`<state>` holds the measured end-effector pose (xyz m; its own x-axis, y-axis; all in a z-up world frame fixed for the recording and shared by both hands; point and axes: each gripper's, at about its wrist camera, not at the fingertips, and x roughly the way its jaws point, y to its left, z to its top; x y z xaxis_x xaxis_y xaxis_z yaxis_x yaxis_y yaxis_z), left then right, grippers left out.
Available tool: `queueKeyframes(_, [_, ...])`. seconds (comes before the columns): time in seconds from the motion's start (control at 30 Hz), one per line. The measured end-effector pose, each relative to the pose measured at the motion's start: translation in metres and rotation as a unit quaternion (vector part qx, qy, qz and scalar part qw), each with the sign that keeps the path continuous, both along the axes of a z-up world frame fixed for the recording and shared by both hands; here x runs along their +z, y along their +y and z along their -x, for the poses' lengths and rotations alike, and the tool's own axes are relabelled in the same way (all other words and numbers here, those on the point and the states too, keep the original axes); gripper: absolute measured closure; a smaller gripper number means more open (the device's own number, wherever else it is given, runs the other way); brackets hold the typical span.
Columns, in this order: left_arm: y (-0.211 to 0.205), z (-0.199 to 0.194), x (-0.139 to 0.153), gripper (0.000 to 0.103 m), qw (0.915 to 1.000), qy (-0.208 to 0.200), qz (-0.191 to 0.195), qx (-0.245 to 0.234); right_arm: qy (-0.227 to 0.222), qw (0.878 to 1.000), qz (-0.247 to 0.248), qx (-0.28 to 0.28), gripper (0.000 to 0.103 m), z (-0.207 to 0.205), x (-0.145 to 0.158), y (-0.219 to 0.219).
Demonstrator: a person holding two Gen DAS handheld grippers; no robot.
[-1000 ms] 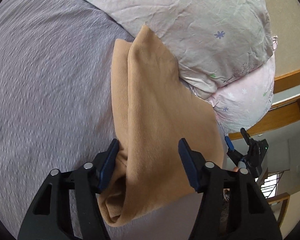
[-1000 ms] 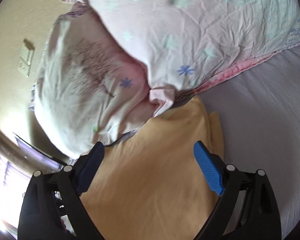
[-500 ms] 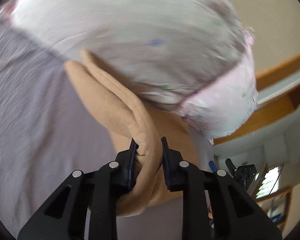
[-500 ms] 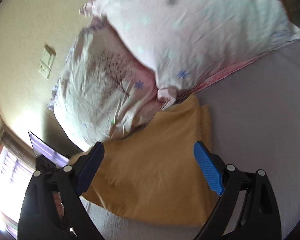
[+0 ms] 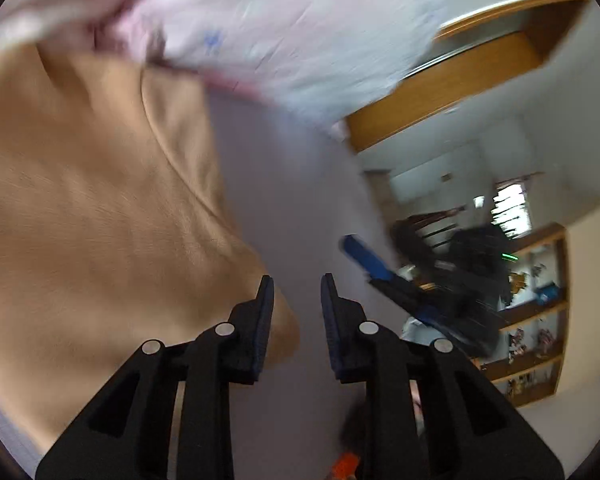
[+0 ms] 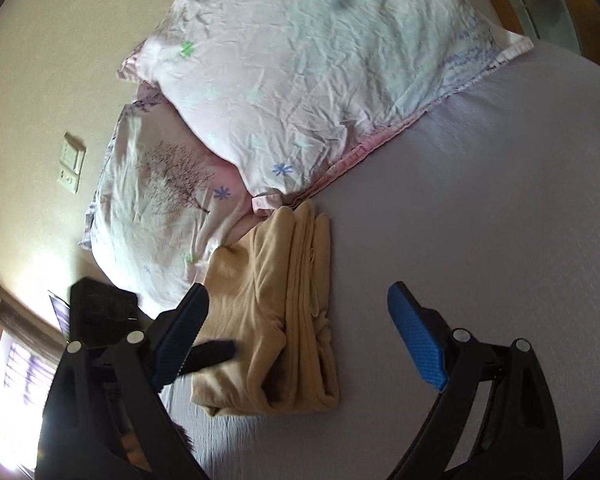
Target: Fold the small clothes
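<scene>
Since half a second ago the left gripper point(image 5: 296, 308) has let go of the tan garment point(image 6: 276, 312) and swung right; its fingers, then pinched on a raised fold, now stand slightly parted with nothing between them, the left one just touching the cloth's near corner. The right gripper point(image 6: 300, 336) has pulled back and hovers with fingers spread wide, holding nothing. The garment lies folded in a long stack on the grey bed point(image 6: 480, 200), its far end pushed against the pink flowered pillows point(image 6: 300, 60). A likely risk: the left fingers, so close to that near corner, could snag it as they leave and drag the top layer open. The stacked edges on the right side look loose and could slide apart. The pillows crowd the far end, leaving little room there. A wall switch point(image 6: 72, 168) sits far left.
</scene>
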<state>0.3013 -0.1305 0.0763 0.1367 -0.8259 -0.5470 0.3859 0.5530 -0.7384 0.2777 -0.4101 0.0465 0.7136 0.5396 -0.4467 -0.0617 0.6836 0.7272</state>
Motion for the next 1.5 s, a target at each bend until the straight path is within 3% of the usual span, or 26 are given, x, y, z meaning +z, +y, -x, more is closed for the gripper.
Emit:
queueKeyframes(0.07, [0.032,0.011,0.014,0.023,0.9987,-0.037,-0.002,0.036,-0.009,1.000,-0.005,0.029,0.014,0.002,0.003,0.007])
queueKeyframes(0.1, [0.052,0.018,0.019,0.021,0.9961,-0.058,-0.014,0.065,-0.012,0.998,0.000,0.055,0.018,0.004,0.005,0.017])
queueKeyframes(0.2, [0.082,0.023,0.013,0.021,0.9930,-0.064,-0.047,0.087,-0.009,0.995,0.044,0.092,0.024,0.007,0.004,0.047])
queueKeyframes(0.3, [0.095,0.014,-0.005,0.021,0.9892,-0.042,-0.078,0.117,0.011,0.991,0.084,0.108,0.041,0.002,-0.004,0.070])
queueKeyframes(0.37, [0.106,0.005,-0.020,0.021,0.9854,-0.018,-0.091,0.143,0.018,0.990,0.094,0.104,0.044,-0.004,-0.005,0.076])
queueKeyframes(0.47, [0.115,-0.002,-0.035,0.021,0.9852,0.016,-0.078,0.152,0.011,0.991,0.110,0.079,0.044,-0.020,0.000,0.076])
queueKeyframes(0.6, [0.122,-0.009,-0.045,0.021,0.9829,0.026,-0.082,0.163,0.067,0.990,0.098,0.070,0.044,-0.065,-0.014,0.073])
queueKeyframes(0.73, [0.120,-0.026,-0.056,0.021,0.9808,0.047,-0.081,0.171,0.121,0.988,0.064,0.072,0.031,-0.090,-0.039,0.067])
queueKeyframes(0.83, [0.116,-0.038,-0.058,0.021,0.9816,0.047,-0.070,0.171,0.126,0.988,0.018,0.085,0.029,-0.091,-0.053,0.059])
queueKeyframes(0.87, [0.112,-0.041,-0.059,0.021,0.9822,0.047,-0.065,0.169,0.123,0.988,0.012,0.088,0.032,-0.090,-0.053,0.058])
queueKeyframes(0.9, [0.110,-0.044,-0.061,0.022,0.9833,0.049,-0.055,0.166,0.119,0.988,-0.001,0.097,0.055,-0.090,-0.056,0.057])
queueKeyframes(0.93, [0.109,-0.045,-0.062,0.033,0.9845,0.051,-0.042,0.162,0.121,0.986,-0.025,0.112,0.068,-0.091,-0.061,0.058])
queueKeyframes(1.07, [0.114,-0.040,-0.065,0.062,0.9853,0.053,-0.020,0.161,0.087,0.986,-0.073,0.126,0.080,-0.076,-0.050,0.060])
queueKeyframes(1.17, [0.144,-0.017,-0.046,0.063,0.9859,0.039,0.005,0.163,0.064,0.981,-0.095,0.158,0.081,-0.062,-0.035,0.075])
queueKeyframes(1.27, [0.172,0.010,-0.022,0.063,0.9856,0.001,-0.010,0.169,0.051,0.975,-0.096,0.195,0.081,-0.049,-0.028,0.103])
queueKeyframes(1.33, [0.189,0.023,-0.015,0.058,0.9821,-0.018,-0.044,0.182,0.061,0.971,-0.080,0.215,0.080,-0.045,-0.036,0.125])
queueKeyframes(1.43, [0.206,0.034,-0.020,0.057,0.9660,-0.034,-0.137,0.216,0.092,0.977,0.015,0.190,0.072,-0.042,-0.043,0.142])
queueKeyframes(1.5, [0.220,0.048,-0.021,0.055,0.9676,-0.034,-0.123,0.218,0.070,0.981,0.004,0.182,0.064,-0.023,-0.033,0.135])
